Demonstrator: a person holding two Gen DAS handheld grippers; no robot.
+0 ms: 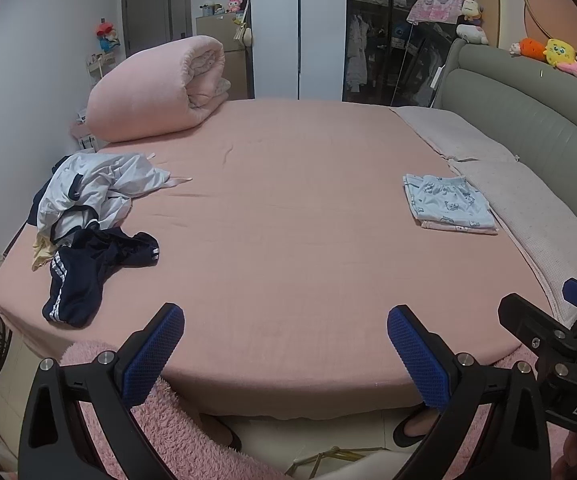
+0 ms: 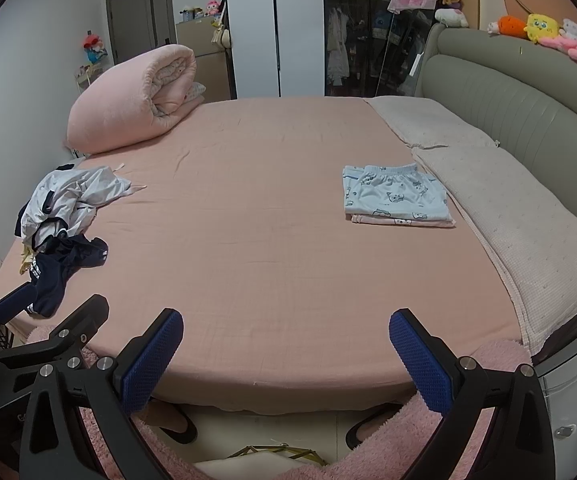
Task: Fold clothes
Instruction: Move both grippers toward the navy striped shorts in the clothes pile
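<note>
Clothes heaped in a loose pile (image 1: 88, 216) sit at the bed's (image 1: 288, 248) left edge: white tops on the heap, dark striped shorts (image 1: 84, 276) trailing off it toward the foot. Across the bed, just beside the pillows (image 1: 528, 216), lies a folded stack (image 1: 448, 204), blue printed shorts on top. A rolled quilt (image 1: 156, 88) fills the far left corner. Both grippers hang side by side over the foot of the bed, the left gripper (image 1: 286, 356) and right gripper (image 2: 286, 360) each spread wide, gripping nothing.
</note>
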